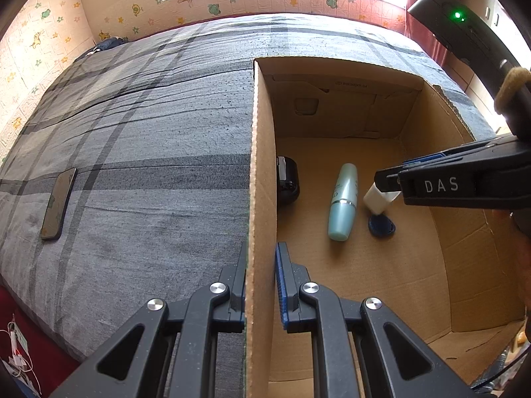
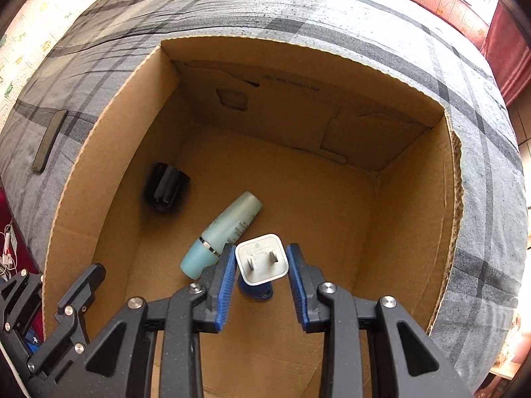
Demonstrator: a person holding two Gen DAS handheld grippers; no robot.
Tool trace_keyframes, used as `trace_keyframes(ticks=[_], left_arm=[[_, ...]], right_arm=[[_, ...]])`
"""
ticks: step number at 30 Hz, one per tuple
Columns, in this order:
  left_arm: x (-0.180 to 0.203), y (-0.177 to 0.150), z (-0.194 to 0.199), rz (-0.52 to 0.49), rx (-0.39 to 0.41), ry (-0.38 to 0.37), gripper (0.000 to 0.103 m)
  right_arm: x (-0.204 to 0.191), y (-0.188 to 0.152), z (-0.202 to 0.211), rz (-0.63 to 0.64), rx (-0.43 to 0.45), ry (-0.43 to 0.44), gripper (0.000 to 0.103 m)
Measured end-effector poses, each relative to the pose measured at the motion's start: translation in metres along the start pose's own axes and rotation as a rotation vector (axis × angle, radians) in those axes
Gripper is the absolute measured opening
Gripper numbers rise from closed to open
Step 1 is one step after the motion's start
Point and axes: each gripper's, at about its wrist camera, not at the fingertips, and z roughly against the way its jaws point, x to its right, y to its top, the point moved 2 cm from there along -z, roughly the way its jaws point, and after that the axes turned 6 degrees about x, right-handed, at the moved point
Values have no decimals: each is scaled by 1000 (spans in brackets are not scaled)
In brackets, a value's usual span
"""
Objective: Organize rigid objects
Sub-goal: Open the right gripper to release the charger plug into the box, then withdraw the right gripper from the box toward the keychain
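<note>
An open cardboard box [image 1: 262,172] [image 2: 365,76] stands on a grey plaid bed. My left gripper [image 1: 260,265] is shut on the box's left wall. My right gripper [image 2: 260,260] [image 1: 386,182] is inside the box, shut on a white plug adapter [image 2: 262,258] [image 1: 378,199], held just above the box floor. On the floor lie a teal bottle [image 1: 343,202] [image 2: 222,232], a black case [image 1: 287,179] [image 2: 166,187] and a small dark blue object [image 1: 381,225] [image 2: 257,290] under the adapter.
A dark phone [image 1: 58,204] [image 2: 48,141] lies on the bed to the left of the box. A wall with cartoon wallpaper and a window runs behind the bed. Cables [image 1: 16,351] lie at the lower left.
</note>
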Motion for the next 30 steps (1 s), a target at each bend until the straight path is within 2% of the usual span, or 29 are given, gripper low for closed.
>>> trace_keyframes(ticks=[2,15,19,24,25,26,28,30], left_arm=[[0,0,0,-2,3,5,14],[1,-1,0,-2,5,6,14],[1,-2,0,-2,5,6,14],[1,-2,-1,-3,5,7,14],[1,-2,-1,-3,4,7,14],[1,-2,-1,-4,4,8,14],[1,-2,-1,-3,4,7,14],[1,-2,-1,-4,4,7,14]], right_arm=[[0,0,2,0,1,5,40],[-9,-1,13,15,25,16,42],[-12,-1,20,16,48,16,57],[-11,1,37,13,87,16,63],[-11,1,42,10,97,16,73],[-11,2,46,8,110,16,88],[-12,2,56,8,133,7,103],[-13,4,64,13,142,-7,103]])
